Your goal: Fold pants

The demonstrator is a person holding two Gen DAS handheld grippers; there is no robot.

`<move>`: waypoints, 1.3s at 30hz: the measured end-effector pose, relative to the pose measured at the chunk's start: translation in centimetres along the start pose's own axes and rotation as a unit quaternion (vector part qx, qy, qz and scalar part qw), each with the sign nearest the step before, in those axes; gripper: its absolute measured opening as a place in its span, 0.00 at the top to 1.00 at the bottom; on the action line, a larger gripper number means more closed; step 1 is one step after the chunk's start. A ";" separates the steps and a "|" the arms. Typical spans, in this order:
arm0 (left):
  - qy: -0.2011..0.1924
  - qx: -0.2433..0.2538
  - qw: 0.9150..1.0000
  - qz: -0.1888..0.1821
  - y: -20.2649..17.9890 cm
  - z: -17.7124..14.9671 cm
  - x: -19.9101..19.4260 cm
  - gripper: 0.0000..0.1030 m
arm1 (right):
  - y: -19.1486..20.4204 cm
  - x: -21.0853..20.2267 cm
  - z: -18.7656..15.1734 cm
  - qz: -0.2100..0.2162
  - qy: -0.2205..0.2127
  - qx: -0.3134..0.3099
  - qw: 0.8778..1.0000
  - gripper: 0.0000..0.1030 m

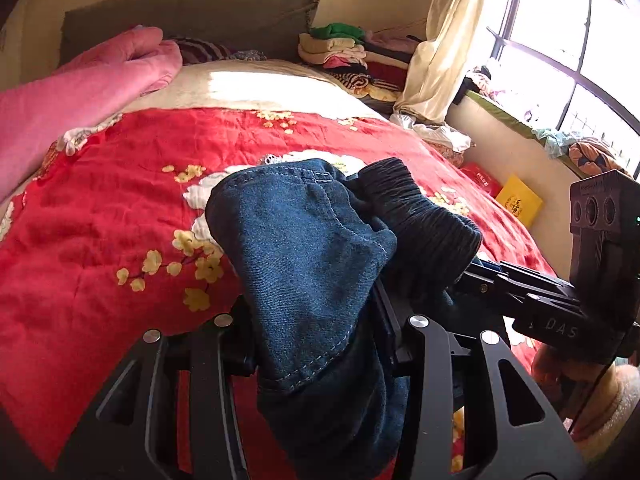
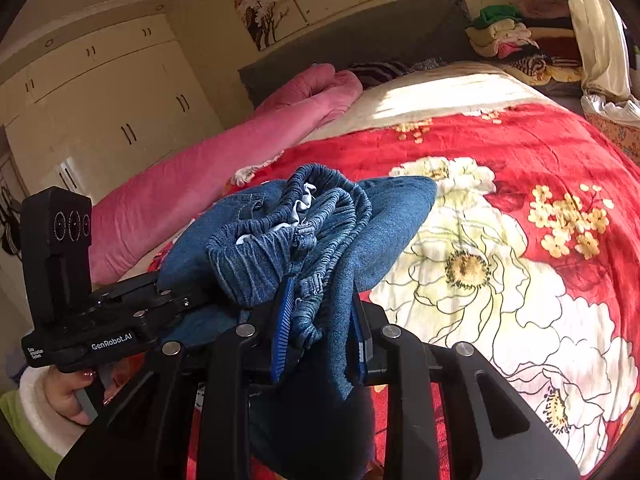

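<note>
Blue denim pants (image 1: 304, 240) hang bunched above the bed, held up by both grippers. In the left wrist view my left gripper (image 1: 320, 344) is shut on a thick fold of denim that drapes over and hides its fingertips. My right gripper (image 1: 476, 276) comes in from the right and bites the dark elastic waistband beside it. In the right wrist view my right gripper (image 2: 320, 332) is shut on the gathered waistband of the pants (image 2: 392, 216), its blue pads (image 2: 282, 320) pressing the cloth. The left gripper (image 2: 176, 296) holds the same bundle from the left, with a hand on its grip.
A red floral quilt (image 2: 520, 152) covers the bed below. A pink rolled duvet (image 1: 80, 92) lies along the left side. Stacked folded clothes (image 1: 340, 48) sit by the grey headboard. Curtain and window are at the right (image 1: 560, 40), a wardrobe (image 2: 100, 100) at the left.
</note>
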State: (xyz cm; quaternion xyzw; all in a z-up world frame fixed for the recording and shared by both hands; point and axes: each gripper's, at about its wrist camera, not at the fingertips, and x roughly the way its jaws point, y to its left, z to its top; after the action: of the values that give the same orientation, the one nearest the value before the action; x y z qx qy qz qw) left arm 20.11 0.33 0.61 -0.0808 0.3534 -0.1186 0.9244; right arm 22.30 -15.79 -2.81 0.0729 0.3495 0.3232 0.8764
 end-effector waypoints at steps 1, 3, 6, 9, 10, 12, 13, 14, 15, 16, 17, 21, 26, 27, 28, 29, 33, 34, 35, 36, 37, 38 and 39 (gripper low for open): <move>0.012 -0.007 1.000 -0.001 0.4 -0.4 0.8 0.66 | -0.5 0.8 -0.3 -0.005 0.012 0.007 1.000 0.77; 0.032 -0.014 0.999 0.004 1.2 -1.3 1.9 0.66 | -1.4 2.0 -1.3 -0.015 0.034 0.020 0.999 0.77; 0.044 -0.021 0.999 0.011 2.0 -2.5 2.5 0.53 | -2.5 2.6 -2.5 -0.020 0.041 0.034 0.998 0.74; 0.052 -0.035 0.998 0.010 2.7 -3.1 2.8 0.44 | -3.4 2.6 -3.1 -0.022 0.042 0.056 0.997 0.66; 0.053 -0.037 0.998 0.009 2.9 -3.3 2.9 0.43 | -3.6 2.6 -3.2 -0.022 0.043 0.061 0.997 0.65; 0.052 -0.040 0.998 0.009 3.1 -3.6 2.9 0.39 | -3.8 2.5 -3.4 -0.024 0.044 0.067 0.996 0.61; 0.052 -0.041 0.998 0.008 3.2 -3.7 2.9 0.39 | -3.9 2.4 -3.5 -0.026 0.045 0.069 0.996 0.60; 0.052 -0.042 0.998 0.009 3.3 -3.7 2.9 0.37 | -3.9 2.4 -3.6 -0.028 0.045 0.070 0.996 0.59; 0.052 -0.042 0.998 0.010 3.3 -3.7 2.8 0.36 | -3.8 2.4 -3.6 -0.032 0.046 0.068 0.996 0.57; 0.051 -0.041 0.998 0.012 3.2 -3.8 2.8 0.36 | -3.7 2.4 -3.6 -0.039 0.048 0.066 0.996 0.56; 0.050 -0.040 0.998 0.014 3.1 -3.8 2.8 0.36 | -3.5 2.4 -3.7 -0.046 0.049 0.062 0.996 0.55; 0.047 -0.040 0.998 0.016 3.0 -4.0 2.5 0.33 | -2.7 1.8 -3.8 -0.067 0.048 0.048 0.995 0.46; 0.041 -0.044 0.998 0.019 3.0 -3.9 1.9 0.29 | -1.8 -0.2 -3.8 -0.093 0.028 0.026 0.995 0.30; 0.039 -0.043 0.998 0.019 2.8 -3.8 1.8 0.29 | -1.8 -0.6 -3.9 -0.094 0.025 0.025 0.995 0.28; 0.037 -0.042 0.998 0.021 2.7 -3.8 1.7 0.27 | -1.8 -0.9 -4.0 -0.095 0.023 0.024 0.995 0.26; 0.036 -0.041 0.998 0.022 2.6 -3.8 1.5 0.26 | -1.7 -1.2 -4.0 -0.096 0.022 0.024 0.995 0.26; 0.031 -0.044 0.998 0.022 2.5 -3.9 0.7 0.24 | -1.6 -2.4 -4.4 -0.105 0.015 0.021 0.994 0.21; 0.031 -0.044 0.998 0.023 2.5 -3.9 0.5 0.24 | -1.5 -2.6 -4.4 -0.106 0.014 0.021 0.994 0.19; 0.029 -0.044 0.998 0.026 2.4 -4.0 0.2 0.22 | -1.4 -2.8 -4.5 -0.108 0.013 0.021 0.994 0.19; 0.028 -0.044 0.998 0.026 2.2 -4.0 -0.1 0.21 | -1.2 -3.1 -4.6 -0.110 0.011 0.019 0.994 0.17; 0.025 -0.044 0.998 0.026 2.1 -4.0 -0.4 0.21 | -1.1 -3.4 -4.6 -0.112 0.009 0.017 0.994 0.16; 0.022 -0.044 0.998 0.026 2.0 -4.0 -0.8 0.20 | -0.9 -3.6 -4.7 -0.114 0.007 0.015 0.993 0.15; 0.020 -0.043 0.998 0.027 1.9 -4.0 -1.1 0.18 | -0.7 -3.9 -4.7 -0.116 0.004 0.013 0.993 0.13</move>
State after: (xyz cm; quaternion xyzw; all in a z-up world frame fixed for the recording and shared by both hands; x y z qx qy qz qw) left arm 16.95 2.19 -2.09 -0.1088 0.3791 -0.0795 0.9155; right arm 17.46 -19.19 -4.38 0.0420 0.3636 0.2150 0.9054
